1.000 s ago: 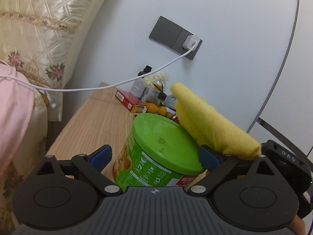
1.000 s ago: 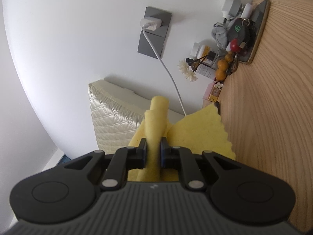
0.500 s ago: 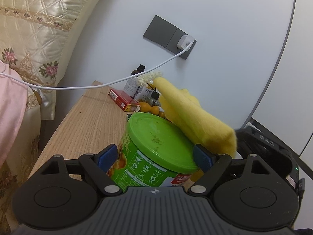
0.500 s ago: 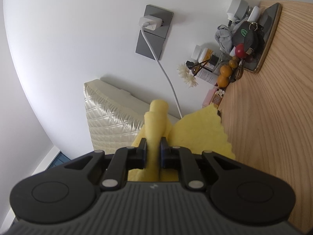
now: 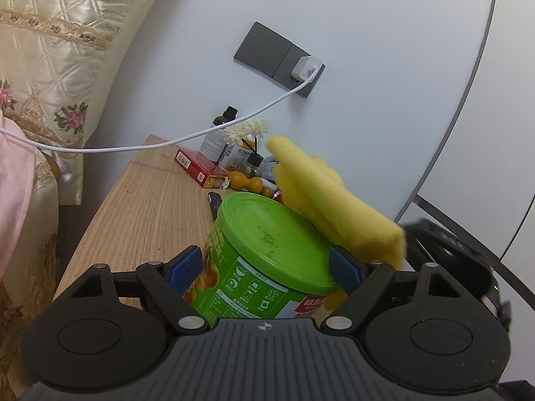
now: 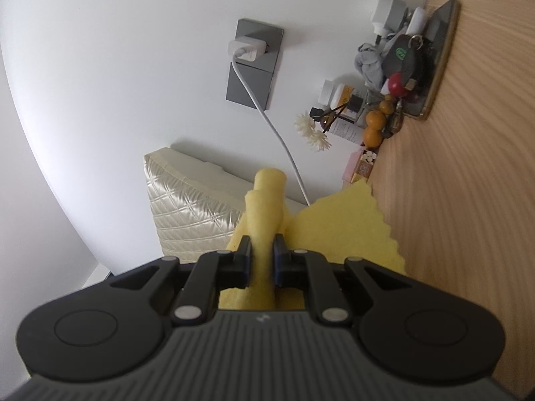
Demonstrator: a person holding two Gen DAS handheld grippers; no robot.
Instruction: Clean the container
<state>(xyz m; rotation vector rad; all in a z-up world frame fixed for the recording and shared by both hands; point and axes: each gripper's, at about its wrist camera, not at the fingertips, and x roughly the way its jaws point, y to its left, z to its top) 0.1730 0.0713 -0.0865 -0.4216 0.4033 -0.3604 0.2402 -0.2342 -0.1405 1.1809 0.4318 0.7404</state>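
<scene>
Cloth (image 5: 337, 207) has slid further over the green lid (image 5: 271, 237); my right hand-held gripper (image 6: 262, 262) pinches it tight. Left hand-held gripper (image 5: 265, 265) clamps the can (image 5: 234, 287) above the bench (image 5: 147, 207). Label is Chinese, red patch unreadable. Open wood to the left.

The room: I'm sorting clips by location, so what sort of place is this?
Probably a bedroom: a quilted satin headboard beside a cluttered wooden bedside table, with a charger cable running bedward from the wall socket.
</scene>
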